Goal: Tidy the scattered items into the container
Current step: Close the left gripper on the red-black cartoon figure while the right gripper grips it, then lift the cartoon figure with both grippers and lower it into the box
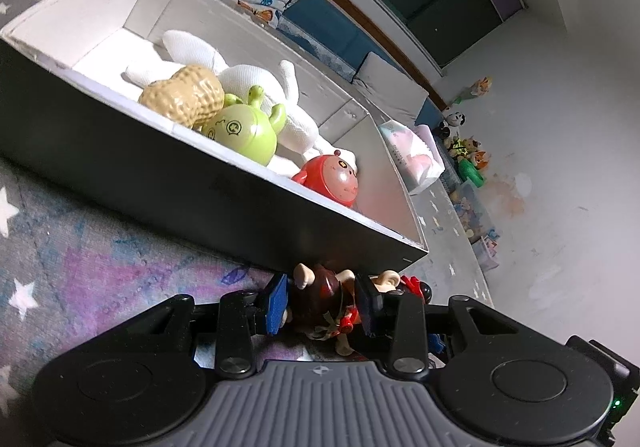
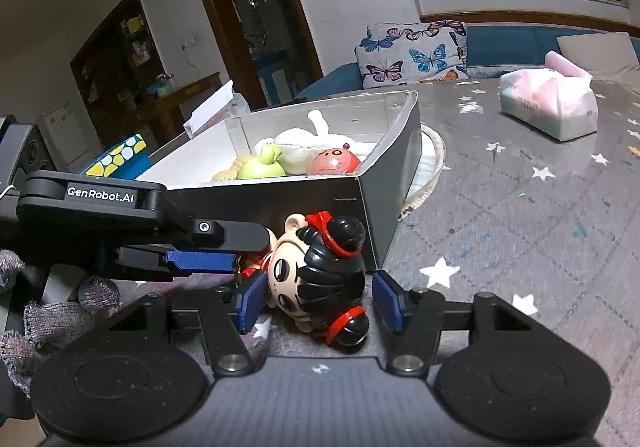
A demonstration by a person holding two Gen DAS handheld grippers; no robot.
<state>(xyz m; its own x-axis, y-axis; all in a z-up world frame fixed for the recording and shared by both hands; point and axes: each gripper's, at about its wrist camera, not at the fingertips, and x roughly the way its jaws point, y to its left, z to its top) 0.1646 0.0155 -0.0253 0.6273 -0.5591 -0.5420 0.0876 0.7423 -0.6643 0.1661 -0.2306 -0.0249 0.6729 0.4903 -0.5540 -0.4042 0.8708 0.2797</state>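
Note:
A dark open box [image 1: 168,183] with white inside holds a white plush, a peanut toy [image 1: 184,97], a green toy [image 1: 244,129] and a red toy [image 1: 336,177]; it also shows in the right wrist view [image 2: 352,203]. Two figurines lie on the mat at its near corner. My left gripper [image 1: 322,303] is closed around the body of a brown-clad figurine [image 1: 326,293]. My right gripper [image 2: 320,305] is open, its pads either side of a doll head with black hair buns [image 2: 320,275]. The left gripper [image 2: 224,253] reaches in from the left there.
A tissue pack [image 2: 552,107] lies on the star-patterned mat [image 2: 520,207] to the right of the box. A butterfly cushion [image 2: 412,55] leans on the blue sofa behind. A woven coaster [image 2: 428,163] sits under the box's right side. Toys line the far wall [image 1: 472,155].

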